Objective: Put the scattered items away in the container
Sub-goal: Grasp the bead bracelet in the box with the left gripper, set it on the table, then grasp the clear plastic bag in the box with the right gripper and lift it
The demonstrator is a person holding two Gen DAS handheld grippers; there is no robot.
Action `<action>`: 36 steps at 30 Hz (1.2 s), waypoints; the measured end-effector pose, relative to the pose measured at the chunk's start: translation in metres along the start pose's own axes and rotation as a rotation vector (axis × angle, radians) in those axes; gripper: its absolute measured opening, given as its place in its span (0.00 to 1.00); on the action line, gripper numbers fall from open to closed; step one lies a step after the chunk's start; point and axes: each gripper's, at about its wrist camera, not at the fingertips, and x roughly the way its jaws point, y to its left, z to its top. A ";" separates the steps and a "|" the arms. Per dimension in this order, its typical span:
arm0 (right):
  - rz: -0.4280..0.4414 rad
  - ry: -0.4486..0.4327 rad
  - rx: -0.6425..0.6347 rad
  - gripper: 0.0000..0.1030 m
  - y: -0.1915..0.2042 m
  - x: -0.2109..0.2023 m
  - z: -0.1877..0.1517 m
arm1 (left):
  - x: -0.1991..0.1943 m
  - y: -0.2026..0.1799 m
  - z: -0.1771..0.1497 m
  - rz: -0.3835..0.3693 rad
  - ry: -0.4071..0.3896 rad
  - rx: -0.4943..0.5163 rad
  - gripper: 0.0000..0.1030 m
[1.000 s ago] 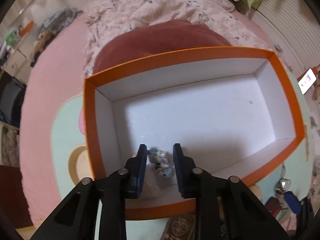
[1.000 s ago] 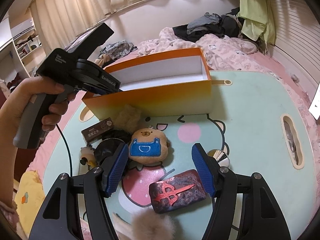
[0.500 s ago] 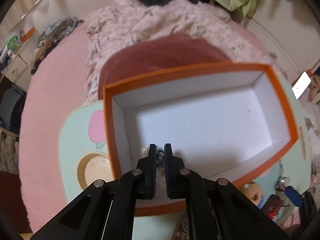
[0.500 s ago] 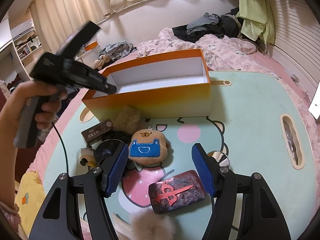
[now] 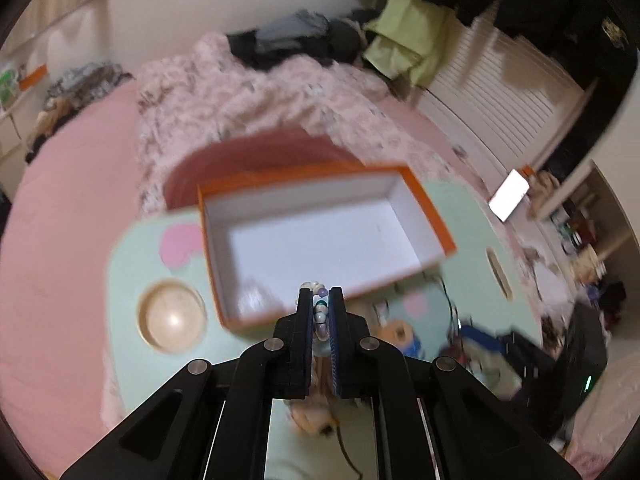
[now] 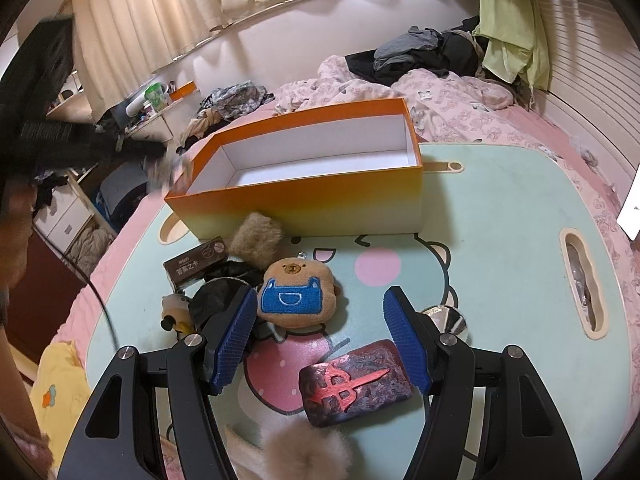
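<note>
The orange box [image 5: 436, 224] with a white inside stands on the mint green table [image 6: 500, 240]; it also shows in the right wrist view [image 6: 304, 208]. My left gripper [image 5: 320, 300] is shut on a bead bracelet [image 5: 319, 312] and holds it high above the box's near edge. In the right wrist view the left gripper [image 6: 160, 160] is a blur at the box's left end. My right gripper [image 6: 320, 336] is open and empty, low over the table. Between its fingers lie a bear plush [image 6: 298, 298] and a dark red card case [image 6: 354, 382].
Near the box lie a brown fur ball [image 6: 256, 236], a dark small box [image 6: 196, 266], a black pouch [image 6: 218, 296], a small toy [image 6: 174, 312] and a silver disc [image 6: 446, 318]. A pale fur pompom [image 6: 304, 448] is at the front edge. A round cup recess [image 5: 172, 316] is left of the box.
My left gripper closed on the bead bracelet inside the box, then lifted it up and back out of the box. My right gripper has not moved.
</note>
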 end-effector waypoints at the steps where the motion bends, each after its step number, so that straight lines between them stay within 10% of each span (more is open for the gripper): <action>1: 0.000 -0.001 -0.001 0.64 0.001 0.000 0.000 | 0.004 0.000 -0.009 -0.014 0.010 -0.008 0.07; 4: 0.000 0.004 -0.003 0.64 0.002 0.001 0.000 | 0.012 0.000 -0.028 0.044 -0.008 -0.036 0.08; 8: -0.002 0.005 -0.012 0.64 0.006 0.002 0.001 | 0.004 -0.002 -0.042 0.192 -0.130 -0.069 0.57; 17: -0.006 0.044 -0.062 0.64 0.019 -0.007 0.046 | -0.003 -0.004 -0.079 0.238 -0.224 -0.085 0.73; 25: 0.160 0.373 -0.068 0.64 0.060 0.058 0.161 | 0.000 0.024 -0.125 0.269 -0.331 -0.168 0.74; 31: 0.210 0.724 0.073 0.64 0.073 0.164 0.153 | -0.013 0.036 -0.137 0.216 -0.433 -0.205 0.77; 36: 0.109 0.749 0.038 0.64 0.088 0.188 0.146 | -0.009 0.031 -0.137 0.212 -0.435 -0.195 0.79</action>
